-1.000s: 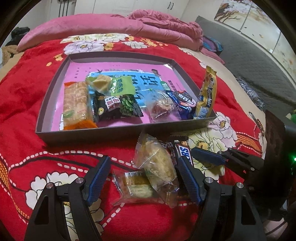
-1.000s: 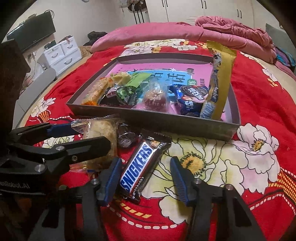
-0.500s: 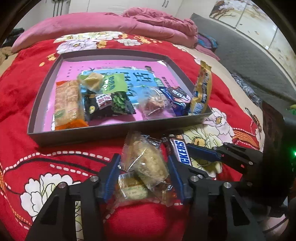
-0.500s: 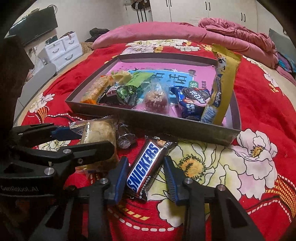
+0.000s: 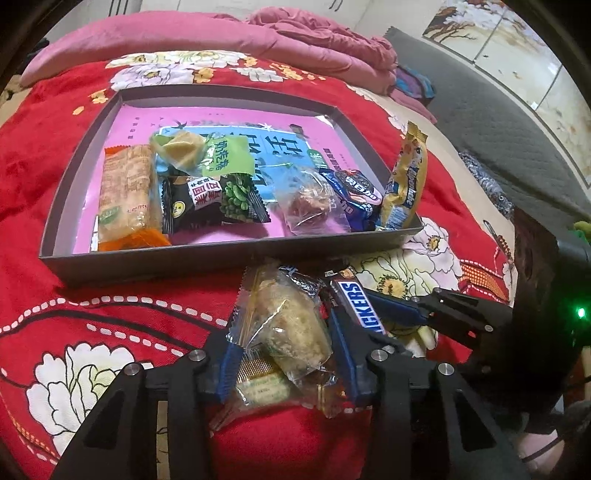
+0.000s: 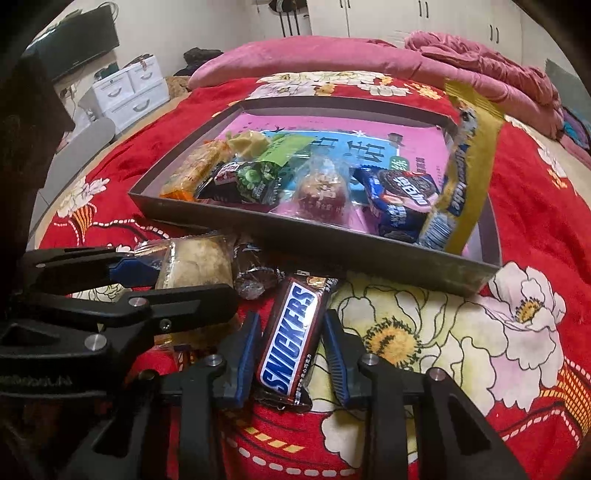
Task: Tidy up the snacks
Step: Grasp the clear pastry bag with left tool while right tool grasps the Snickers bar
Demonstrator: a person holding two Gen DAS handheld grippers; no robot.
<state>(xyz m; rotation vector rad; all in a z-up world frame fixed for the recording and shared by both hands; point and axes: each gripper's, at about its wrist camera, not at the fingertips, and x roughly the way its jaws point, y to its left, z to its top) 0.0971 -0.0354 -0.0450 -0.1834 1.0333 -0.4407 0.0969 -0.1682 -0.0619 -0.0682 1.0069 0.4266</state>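
Observation:
A grey tray point(image 5: 155, 254) point(image 6: 369, 254) with a pink and blue liner lies on the red floral bedspread and holds several wrapped snacks. In front of it lie loose snacks. My left gripper point(image 5: 286, 354) is shut on a clear-wrapped pastry point(image 5: 291, 325), which also shows in the right wrist view point(image 6: 199, 264); a small wrapped biscuit point(image 5: 258, 384) lies under it. My right gripper point(image 6: 291, 354) has its jaws close around a Snickers bar point(image 6: 291, 339) point(image 5: 360, 306); whether the pads touch the wrapper is unclear.
A dark foil candy point(image 6: 255, 275) lies between the pastry and the Snickers. A yellow bar point(image 6: 461, 177) leans upright on the tray's near right corner. A pink duvet point(image 5: 221, 29) lies behind the tray; white drawers point(image 6: 129, 92) stand far left.
My left gripper closed from wide open onto the pastry. My right gripper narrowed around the Snickers bar. Both moved slightly toward the snacks.

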